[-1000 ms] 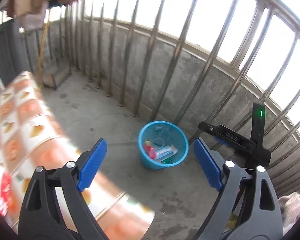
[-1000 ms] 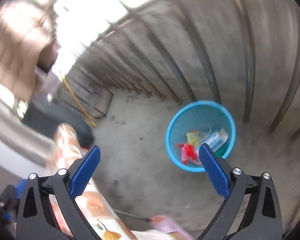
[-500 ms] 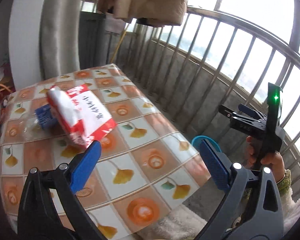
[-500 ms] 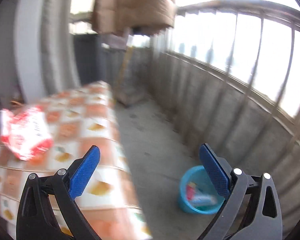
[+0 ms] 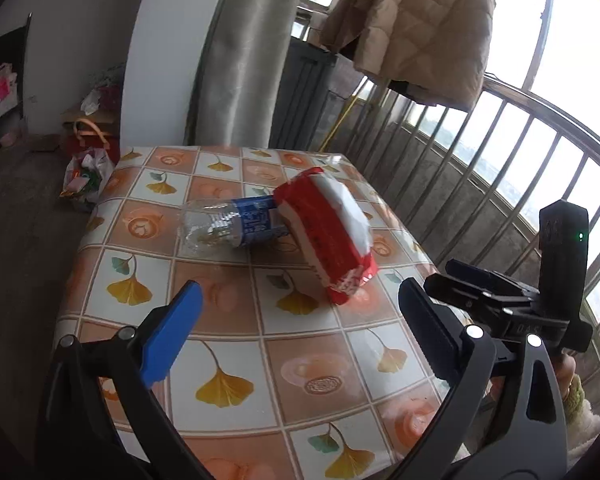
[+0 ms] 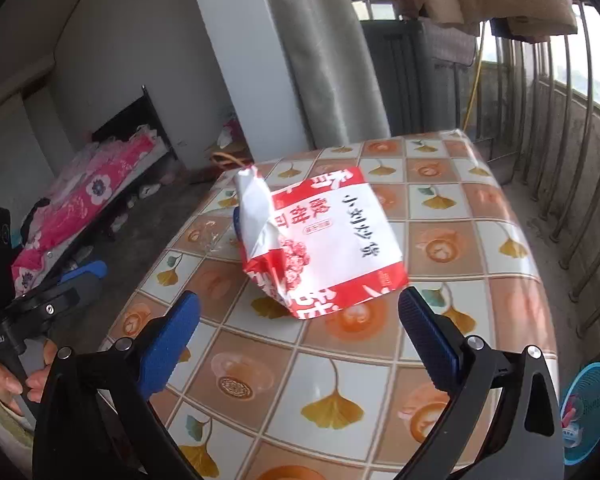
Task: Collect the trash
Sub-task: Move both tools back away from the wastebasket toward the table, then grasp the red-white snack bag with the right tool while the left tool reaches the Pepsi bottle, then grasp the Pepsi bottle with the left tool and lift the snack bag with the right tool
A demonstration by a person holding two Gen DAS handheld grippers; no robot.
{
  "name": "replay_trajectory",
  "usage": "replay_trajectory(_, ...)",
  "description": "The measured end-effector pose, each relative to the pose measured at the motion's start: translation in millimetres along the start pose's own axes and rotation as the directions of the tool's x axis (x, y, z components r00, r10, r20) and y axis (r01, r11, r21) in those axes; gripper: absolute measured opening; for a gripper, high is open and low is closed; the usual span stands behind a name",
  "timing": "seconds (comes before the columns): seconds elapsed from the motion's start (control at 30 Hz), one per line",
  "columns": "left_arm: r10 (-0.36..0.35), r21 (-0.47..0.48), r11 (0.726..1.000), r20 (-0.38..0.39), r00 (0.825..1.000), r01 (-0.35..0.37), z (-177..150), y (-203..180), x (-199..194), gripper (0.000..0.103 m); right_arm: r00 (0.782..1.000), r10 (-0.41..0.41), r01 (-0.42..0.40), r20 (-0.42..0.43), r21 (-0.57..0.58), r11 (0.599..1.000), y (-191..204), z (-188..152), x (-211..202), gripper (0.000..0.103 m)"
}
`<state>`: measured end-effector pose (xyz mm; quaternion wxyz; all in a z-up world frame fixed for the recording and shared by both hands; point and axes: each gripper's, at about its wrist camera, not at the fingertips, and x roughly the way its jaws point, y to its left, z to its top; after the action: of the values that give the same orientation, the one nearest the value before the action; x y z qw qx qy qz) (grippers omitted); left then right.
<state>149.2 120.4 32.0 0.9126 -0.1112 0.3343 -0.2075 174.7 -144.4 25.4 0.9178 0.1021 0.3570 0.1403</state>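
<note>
You are at the reach step: both your left tool (image 5: 296,328) and right tool (image 6: 298,330) hang spread wide and empty above the bench (image 6: 440,248), so next, I judge, close on the red-and-white bag (image 6: 324,240) lying mid-bench against the plastic bottle (image 5: 232,226).

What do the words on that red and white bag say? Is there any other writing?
"小刘炒货": black, on the white part of the red and white bag.
"酸甜可": white, on its red stripe.
Big characters at the bag's ends: folded, unreadable.
Blue label on the bottle: too blurred to read.
</note>
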Motion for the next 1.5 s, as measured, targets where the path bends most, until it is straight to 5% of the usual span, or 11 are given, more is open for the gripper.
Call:
replay_trajectory(0.2, 0.009, -0.103, 0.995, -0.017, 1.000, -0.011, 10.4, 30.1, 22.0, 0.093, 0.999, 0.011, -0.013, -0.035, -0.041, 0.999, 13.8, 19.5, 50.9, 0.080)
replay_trajectory(0.4, -0.041, -0.177, 0.984, -0.040, 0.998, 0.033, 16.0, 45.5, 39.0, 0.071, 0.997, 0.030, -0.036, -0.076, -0.079, 0.996, 16.6, 26.9, 71.9, 0.035)
replay_trajectory(0.57, -0.069, -0.189, 0.980, -0.054, 0.996, 0.058, 22.2, 50.0, 50.6, 0.062, 0.999, 0.003, -0.015, -0.047, -0.272, 0.962, 17.9, 23.7, 45.0, 0.034)
replay_trajectory(0.77, -0.051, -0.141, 0.989, -0.070, 0.996, 0.041, 48.7, 49.6, 74.0, 0.062, 0.987, -0.103, 0.018, -0.121, -0.559, 0.829, 16.0, -0.2, 6.2, 0.035)
replay_trajectory(0.8, -0.043, -0.123, 0.992, -0.080, 0.996, 0.033, 57.8, 49.5, 83.4, 0.062, 0.983, -0.123, 0.022, -0.133, -0.588, 0.809, 14.2, -4.4, 2.6, 0.038)
replay_trajectory(0.87, -0.030, -0.091, 0.996, -0.108, 0.994, 0.021, 71.4, 48.4, 100.2, 0.068, 0.978, -0.141, 0.022, -0.151, -0.603, 0.798, 7.5, -11.3, -5.6, 0.061)
replay_trajectory(1.1, 0.108, 0.129, 0.988, -0.218, 0.970, -0.081, 121.3, 59.4, 188.4, 0.082, 0.987, 0.033, -0.095, -0.155, -0.412, 0.906, -26.7, -14.3, -50.7, 0.077)
replay_trajectory(1.2, 0.155, 0.085, 0.987, -0.354, 0.922, -0.133, 124.1, 87.5, 229.0, 0.082, 0.989, 0.094, -0.119, -0.113, -0.249, 0.961, -53.1, -17.1, -66.5, 0.078)
replay_trajectory(1.27, 0.116, 0.020, 0.993, -0.417, 0.901, -0.118, 119.0, 99.7, 239.9, 0.081, 0.990, 0.111, -0.123, -0.090, -0.141, 0.982, -71.4, -20.5, -72.5, 0.078)
replay_trajectory(1.37, -0.063, -0.154, 0.988, -0.461, 0.885, -0.010, 101.4, 102.0, 229.2, 0.081, 0.990, 0.122, -0.123, -0.077, -0.011, 0.992, -94.9, -26.3, -73.7, 0.078)
replay_trajectory(1.5, -0.230, -0.230, 0.965, -0.522, 0.822, 0.124, 63.7, 72.3, 200.4, 0.081, 0.987, 0.149, -0.138, -0.065, 0.153, 0.979, -126.2, -34.2, -70.2, 0.079)
